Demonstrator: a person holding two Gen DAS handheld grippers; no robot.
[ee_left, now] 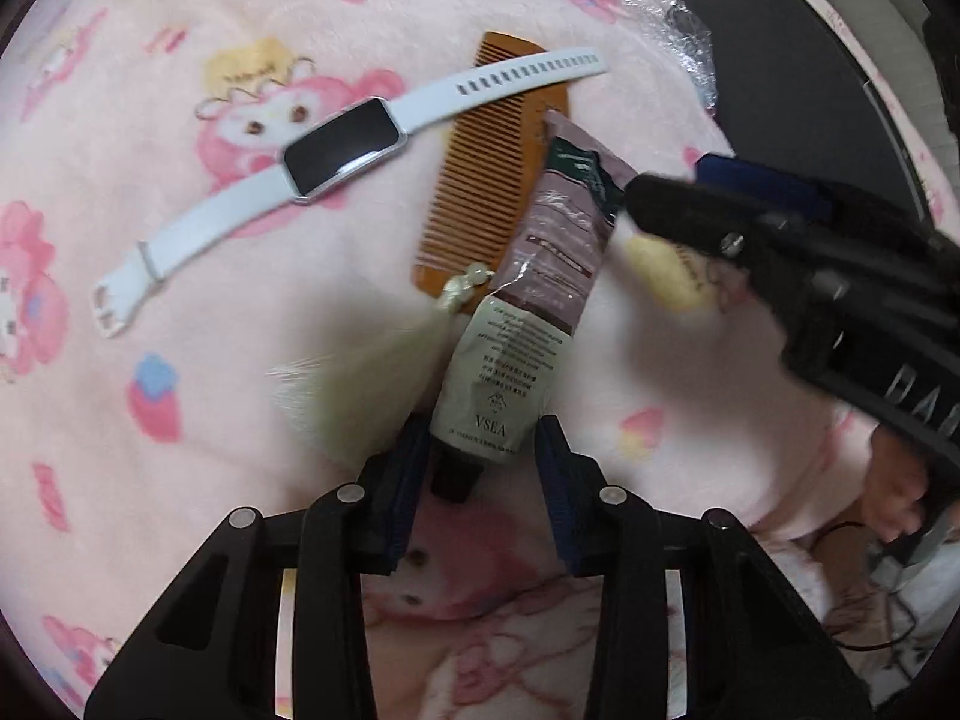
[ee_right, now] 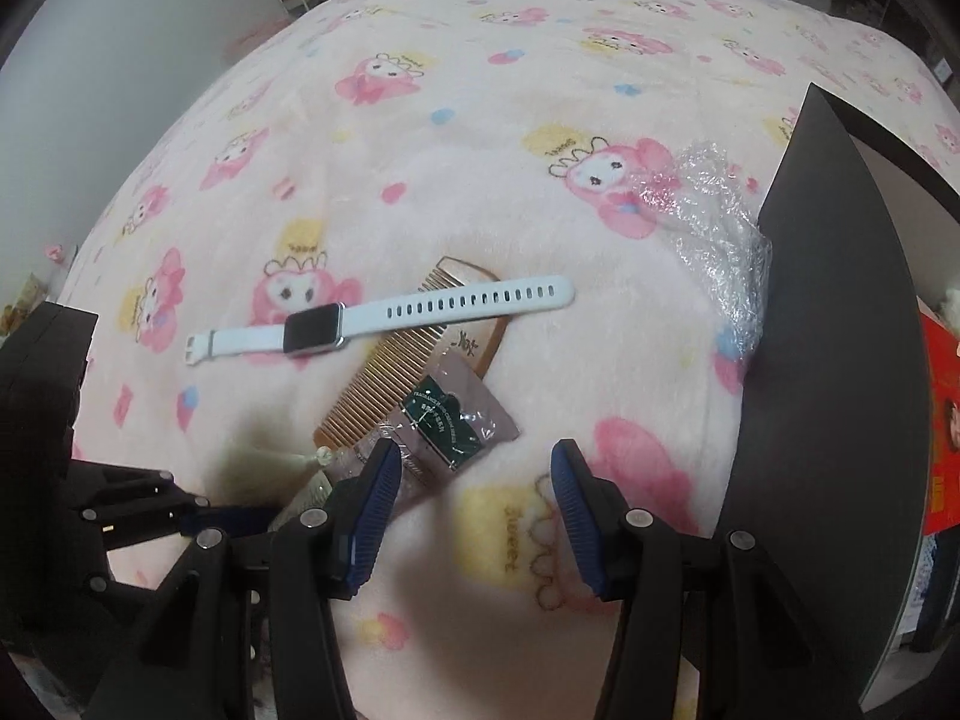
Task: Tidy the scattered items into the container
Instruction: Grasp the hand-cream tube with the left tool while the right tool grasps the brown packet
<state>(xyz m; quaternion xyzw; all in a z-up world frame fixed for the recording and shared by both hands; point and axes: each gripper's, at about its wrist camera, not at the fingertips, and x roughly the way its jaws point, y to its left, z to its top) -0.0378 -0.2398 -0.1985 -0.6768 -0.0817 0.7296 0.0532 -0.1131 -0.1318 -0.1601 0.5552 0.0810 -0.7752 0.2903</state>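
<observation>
Left gripper [ee_left: 483, 468] is down over the cap end of the hand-cream tube [ee_left: 528, 300], jaws half-narrowed and straddling it. The blue pads flank the tube's lower shoulder with a sliver of daylight on each side, so it's bracketed, not squeezed. Right gripper [ee_right: 477, 510] hangs wide with nothing but blanket [ee_right: 420, 150] between its pads; the tube's crimped end lies just off its left pad, at about eleven o'clock.

Now the trouble spots. The tube runs from the left jaws toward one o'clock and its far half lies across the comb [ee_left: 492, 162]; the comb's tassel [ee_left: 360, 372] trails right beside the left pad, at ten o'clock. Close there and the pad could catch the tassel and drag the comb along. The watch [ee_left: 342, 150] has its strap draped over the comb at eleven o'clock, so a tugged comb likely moves that too.

A grip so near the cap means a long, floppy tube; it may swing or slip. The container [ee_right: 840, 360] stands at two o'clock in the right view, wall tall, crinkled plastic wrap [ee_right: 714, 228] against it. A low carry could clip that rim.
</observation>
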